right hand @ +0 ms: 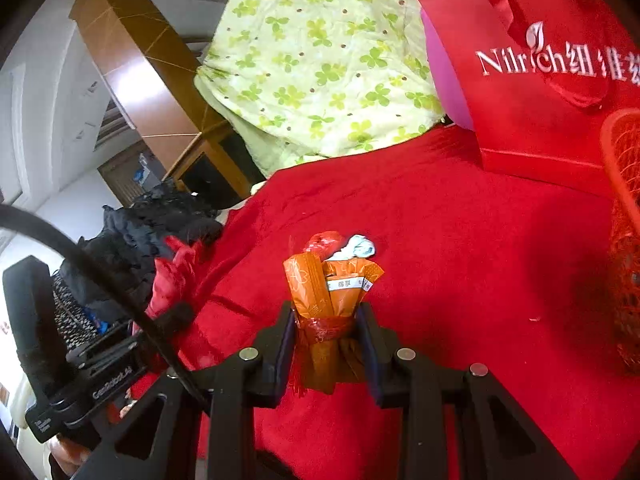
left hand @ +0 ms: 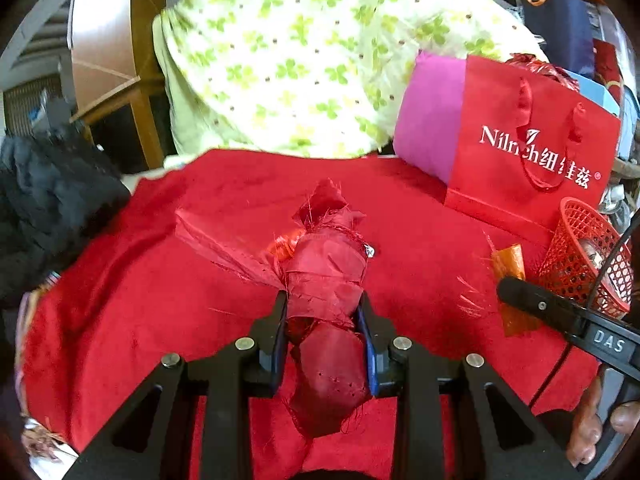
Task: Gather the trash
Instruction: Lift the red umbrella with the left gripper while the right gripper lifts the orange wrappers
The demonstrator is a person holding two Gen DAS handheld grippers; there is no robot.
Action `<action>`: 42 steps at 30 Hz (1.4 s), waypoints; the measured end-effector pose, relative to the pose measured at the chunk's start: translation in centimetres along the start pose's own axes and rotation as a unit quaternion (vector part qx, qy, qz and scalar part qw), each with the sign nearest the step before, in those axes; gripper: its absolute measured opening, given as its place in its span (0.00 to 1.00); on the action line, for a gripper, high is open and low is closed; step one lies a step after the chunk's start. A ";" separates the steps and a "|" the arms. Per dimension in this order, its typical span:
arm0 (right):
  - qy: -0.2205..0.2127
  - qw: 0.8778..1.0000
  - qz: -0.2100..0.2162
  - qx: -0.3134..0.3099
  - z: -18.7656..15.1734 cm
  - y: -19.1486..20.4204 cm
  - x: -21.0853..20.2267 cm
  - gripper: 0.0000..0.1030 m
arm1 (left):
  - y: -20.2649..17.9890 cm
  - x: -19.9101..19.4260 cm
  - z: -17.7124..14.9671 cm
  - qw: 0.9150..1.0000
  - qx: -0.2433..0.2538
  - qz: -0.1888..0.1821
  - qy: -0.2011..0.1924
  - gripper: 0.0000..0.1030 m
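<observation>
My left gripper (left hand: pixel 324 308) is shut on a wad of frayed red fabric scraps (left hand: pixel 326 276) held above the red blanket (left hand: pixel 140 280). My right gripper (right hand: pixel 326 320) is shut on a bundle of orange wrappers (right hand: pixel 324 300) with a red and a pale blue scrap on top. In the left wrist view the right gripper (left hand: pixel 516 292) shows at the right with an orange wrapper (left hand: pixel 510 262), next to a red mesh basket (left hand: pixel 580 256). The basket's rim (right hand: pixel 620 184) sits at the right edge of the right wrist view. The left gripper's body (right hand: pixel 100 384) and its red fabric (right hand: pixel 172 276) show at the left.
A red Nilrich paper bag (left hand: pixel 532 148) stands at the back right against a pink pillow (left hand: pixel 432 120). A green clover-print quilt (left hand: pixel 300 52) lies behind. Black clothing (left hand: pixel 48 200) is piled at the left. A wooden cabinet (right hand: pixel 136 64) stands beyond.
</observation>
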State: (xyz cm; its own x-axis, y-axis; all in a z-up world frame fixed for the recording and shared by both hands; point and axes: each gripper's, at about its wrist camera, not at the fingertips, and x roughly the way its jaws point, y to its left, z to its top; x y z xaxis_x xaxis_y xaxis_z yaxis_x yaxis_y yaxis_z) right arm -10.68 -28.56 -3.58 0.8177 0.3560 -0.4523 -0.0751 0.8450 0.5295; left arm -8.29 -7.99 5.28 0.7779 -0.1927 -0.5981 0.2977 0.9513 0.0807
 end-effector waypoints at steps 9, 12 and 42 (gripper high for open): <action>-0.042 0.998 0.030 -0.041 0.5 4.7 -5.6 0.31 | -0.5 -4.8 0.4 0.999 0.011 0.018 -0.041 0.32; -0.049 0.997 0.037 -0.051 0.5 5.9 -6.8 0.31 | -0.5 -6.1 0.5 0.998 0.012 0.024 -0.050 0.32; -0.111 0.991 0.009 -0.071 0.8 4.4 -15.6 0.31 | -6.7 -8.9 1.5 0.996 0.059 0.009 -0.064 0.34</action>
State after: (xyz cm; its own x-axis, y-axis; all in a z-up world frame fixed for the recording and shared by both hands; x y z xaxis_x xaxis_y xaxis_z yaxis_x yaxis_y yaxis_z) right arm -23.28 -30.75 6.37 0.9199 0.2884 -0.2659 -0.1573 0.8923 0.4232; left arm -16.33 -12.97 11.30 0.8460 -0.2124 -0.4891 0.3399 0.9215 0.1878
